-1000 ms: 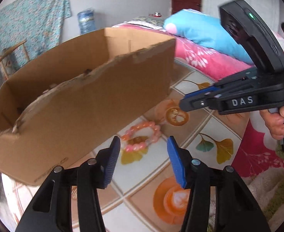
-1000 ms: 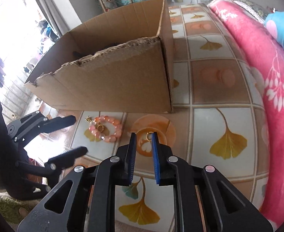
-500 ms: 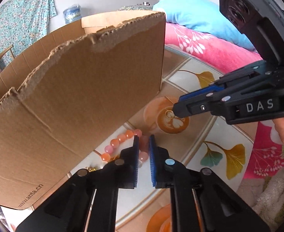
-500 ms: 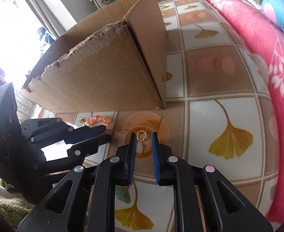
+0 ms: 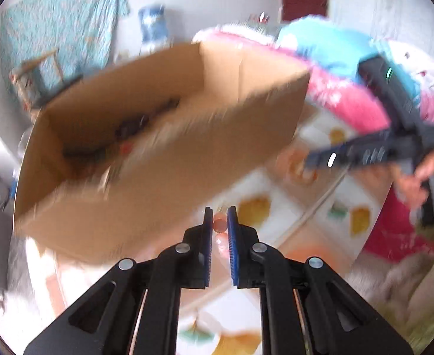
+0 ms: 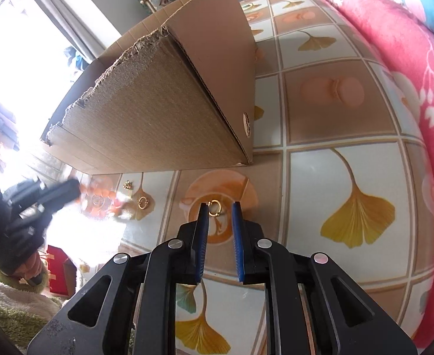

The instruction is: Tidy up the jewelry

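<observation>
Left hand-held gripper (image 5: 219, 224): jaws narrowed onto the pink bead bracelet (image 5: 220, 225), with one bead pinched between the blue pads and the rest of the strand trailing below; the view is smeared by motion, so how firm the pinch is I can only guess.
Right hand-held gripper (image 6: 220, 222): jaws narrow but not closed on anything, poised just above a small gold ring (image 6: 214, 208) that lies on the patterned tabletop (image 6: 350, 177).
Cardboard box (image 5: 163, 136): open-topped, torn along its upper edge, standing just beyond both grippers; dark items lie inside, too blurred to name.
Other loose pieces: a second gold ring (image 6: 142, 201) and a tiny gold charm (image 6: 127, 185) lie on the tabletop near the box's front wall.
Risk, bracelet: a grip on a single round bead could let it roll out of the pads; the hanging loop could catch on the ragged box edge during the carry over.
Risk, gold ring: thin and flat on a smooth surface, it may skid or flip away when the pads close.
Risk, crowding: both grippers work near one another, so a clash could knock the loose pieces aside.
</observation>
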`<state>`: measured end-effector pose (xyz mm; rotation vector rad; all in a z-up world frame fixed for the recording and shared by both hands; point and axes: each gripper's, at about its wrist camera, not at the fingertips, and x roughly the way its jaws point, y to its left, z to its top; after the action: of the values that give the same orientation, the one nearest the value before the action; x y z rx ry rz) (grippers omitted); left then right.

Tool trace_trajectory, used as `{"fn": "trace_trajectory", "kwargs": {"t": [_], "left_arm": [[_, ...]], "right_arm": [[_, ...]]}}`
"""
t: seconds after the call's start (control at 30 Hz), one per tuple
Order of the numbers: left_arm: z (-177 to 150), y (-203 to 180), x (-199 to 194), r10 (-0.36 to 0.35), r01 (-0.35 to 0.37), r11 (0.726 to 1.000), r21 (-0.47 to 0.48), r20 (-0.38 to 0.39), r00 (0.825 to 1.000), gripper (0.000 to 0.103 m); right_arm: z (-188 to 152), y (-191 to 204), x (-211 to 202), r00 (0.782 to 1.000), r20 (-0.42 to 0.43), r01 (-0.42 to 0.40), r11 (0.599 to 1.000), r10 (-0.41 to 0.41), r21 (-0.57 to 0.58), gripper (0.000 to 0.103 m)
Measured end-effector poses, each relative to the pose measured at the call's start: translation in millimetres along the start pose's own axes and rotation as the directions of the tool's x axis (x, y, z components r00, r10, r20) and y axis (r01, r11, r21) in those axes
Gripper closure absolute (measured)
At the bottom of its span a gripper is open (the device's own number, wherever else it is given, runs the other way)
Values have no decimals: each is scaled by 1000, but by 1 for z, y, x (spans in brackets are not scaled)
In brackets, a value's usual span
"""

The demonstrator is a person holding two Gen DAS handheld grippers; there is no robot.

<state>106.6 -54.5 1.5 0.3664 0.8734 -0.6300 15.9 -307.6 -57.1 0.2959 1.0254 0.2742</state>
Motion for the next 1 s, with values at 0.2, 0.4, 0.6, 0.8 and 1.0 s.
{"fn": "trace_trajectory", "kwargs": {"t": [0.2,0.4,0.6,0.8,1.0], "left_arm": [[-29,14,16,34,-49,995,-88,-169,985,86],[-15,18,-7,9,-15,988,-155,-36,999,73],[8,-3,3,-72,74,992,-103,22,997,73],[24,-24,30,-117,118,991,-58,21,993,73],[35,-30,52,-114,114,991,-70,0,993,73]], "right_arm": [[-1,-1,1,1000,1,-14,1000,14,-9,86],[0,5,0,1000,22,14,999,-13,-44,87],[1,22,8,995,34,97,988,-94,-123,95],[-6,38,15,987,48,162,962,-156,-221,101],[-10,45,16,980,59,199,945,-190,-261,101]]}}
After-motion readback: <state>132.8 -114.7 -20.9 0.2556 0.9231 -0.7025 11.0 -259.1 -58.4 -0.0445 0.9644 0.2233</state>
